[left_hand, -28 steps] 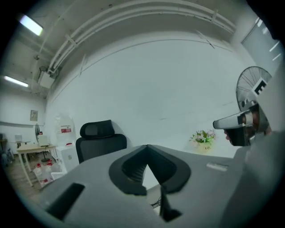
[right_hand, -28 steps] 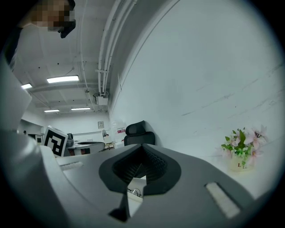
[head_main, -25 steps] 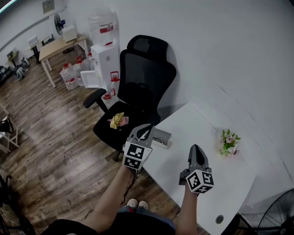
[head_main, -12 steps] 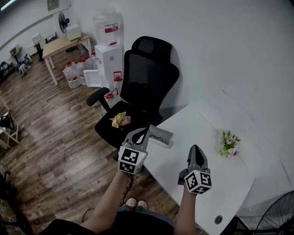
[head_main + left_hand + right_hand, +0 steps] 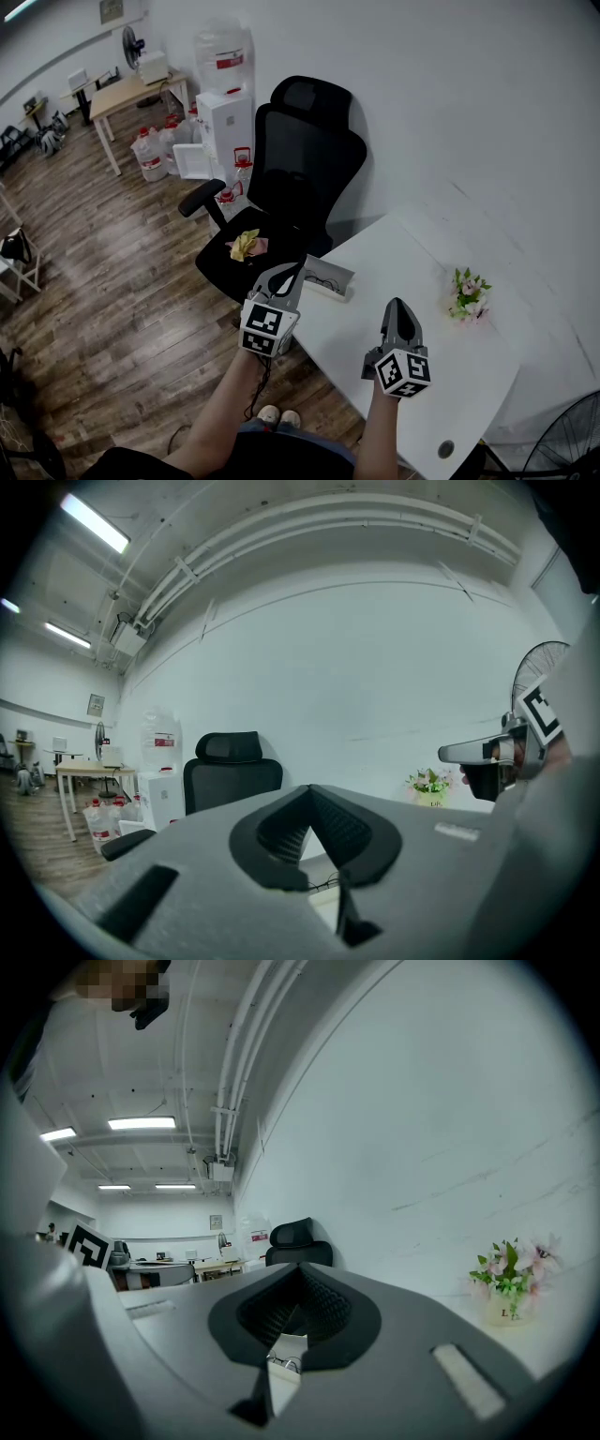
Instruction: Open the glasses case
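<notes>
Left tool (image 5: 299, 267) and right tool (image 5: 398, 307) are clenched, empty; case (image 5: 327, 277) looks light, stiff, slick, so I'd pinch its lid edge.

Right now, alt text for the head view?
Two hand-held grippers, both shut, hover at a white table: the left gripper sits tip-first beside a grey glasses case at the edge, the right gripper over bare tabletop. Black office chair behind, potted flowers at right.

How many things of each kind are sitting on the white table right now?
Glasses case: 1
Pot of flowers: 1
Total: 2
</notes>
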`<state>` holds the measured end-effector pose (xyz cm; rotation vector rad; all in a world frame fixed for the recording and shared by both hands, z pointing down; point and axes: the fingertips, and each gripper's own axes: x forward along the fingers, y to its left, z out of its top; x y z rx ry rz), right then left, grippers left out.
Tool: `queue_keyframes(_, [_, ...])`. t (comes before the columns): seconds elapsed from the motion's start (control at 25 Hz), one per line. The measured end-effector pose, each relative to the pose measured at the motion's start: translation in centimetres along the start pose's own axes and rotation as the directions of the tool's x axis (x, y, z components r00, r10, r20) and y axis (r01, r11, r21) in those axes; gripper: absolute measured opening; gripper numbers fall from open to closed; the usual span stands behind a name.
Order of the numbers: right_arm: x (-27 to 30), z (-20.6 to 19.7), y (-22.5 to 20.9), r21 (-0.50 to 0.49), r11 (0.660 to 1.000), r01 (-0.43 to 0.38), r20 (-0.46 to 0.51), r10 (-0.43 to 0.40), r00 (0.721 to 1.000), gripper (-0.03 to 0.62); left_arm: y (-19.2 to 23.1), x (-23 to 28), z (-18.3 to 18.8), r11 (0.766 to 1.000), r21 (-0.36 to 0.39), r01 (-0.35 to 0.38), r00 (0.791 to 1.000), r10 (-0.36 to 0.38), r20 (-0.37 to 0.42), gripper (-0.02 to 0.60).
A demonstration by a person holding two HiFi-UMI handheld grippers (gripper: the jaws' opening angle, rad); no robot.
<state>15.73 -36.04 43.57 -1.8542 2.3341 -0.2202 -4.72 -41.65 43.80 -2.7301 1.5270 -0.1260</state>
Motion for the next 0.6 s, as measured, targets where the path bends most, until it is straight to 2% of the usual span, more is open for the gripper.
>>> queue_keyframes(0.6, [0.46, -0.46, 0.71, 0.0, 1.0, -0.019, -0.011, 0.019, 1.0, 0.008, 0.47, -0.44, -0.48, 1.0, 0.007, -0.01, 1.0, 0.01, -0.012, 0.008])
